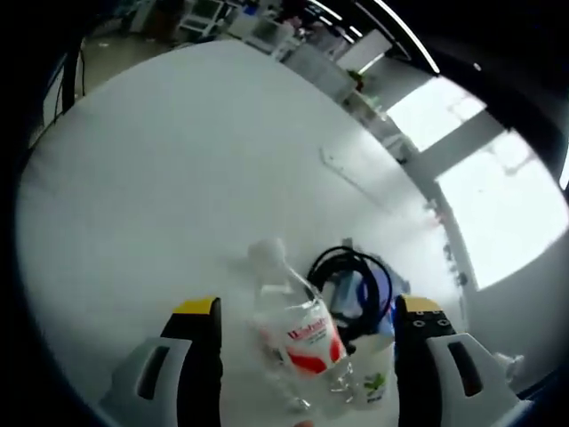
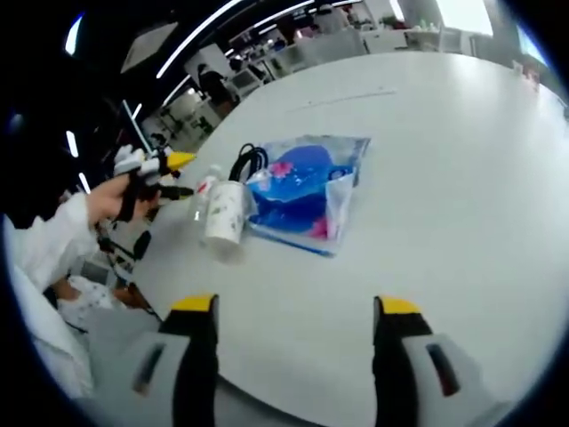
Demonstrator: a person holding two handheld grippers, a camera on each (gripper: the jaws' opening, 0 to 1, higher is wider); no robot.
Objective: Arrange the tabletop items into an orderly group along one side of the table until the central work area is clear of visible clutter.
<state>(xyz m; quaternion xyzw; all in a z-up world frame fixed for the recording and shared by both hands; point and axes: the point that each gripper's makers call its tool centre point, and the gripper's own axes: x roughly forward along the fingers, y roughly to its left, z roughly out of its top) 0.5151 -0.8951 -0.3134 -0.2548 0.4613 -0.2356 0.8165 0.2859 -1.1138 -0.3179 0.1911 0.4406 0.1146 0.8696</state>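
A clear water bottle (image 1: 302,342) with a red label lies on the white table (image 1: 178,160), cap pointing away, between the wide-apart jaws of my left gripper (image 1: 308,307); neither jaw touches it. Just behind it lie a coiled black cable (image 1: 348,271) and a blue bag (image 1: 366,295), with a white container (image 1: 373,378) bearing a green print at its right. In the right gripper view the same cluster shows: white container (image 2: 224,209), cable (image 2: 249,162), clear-wrapped blue bag (image 2: 307,191), and the left gripper (image 2: 178,175) beside them. My right gripper (image 2: 295,307) is open over bare table.
The round table's edge (image 2: 178,294) curves close below the cluster in the right gripper view. A hand and white sleeve (image 2: 53,245) hold the left gripper. Desks and chairs (image 2: 267,62) stand beyond the table. Bright windows (image 1: 498,205) line the far wall.
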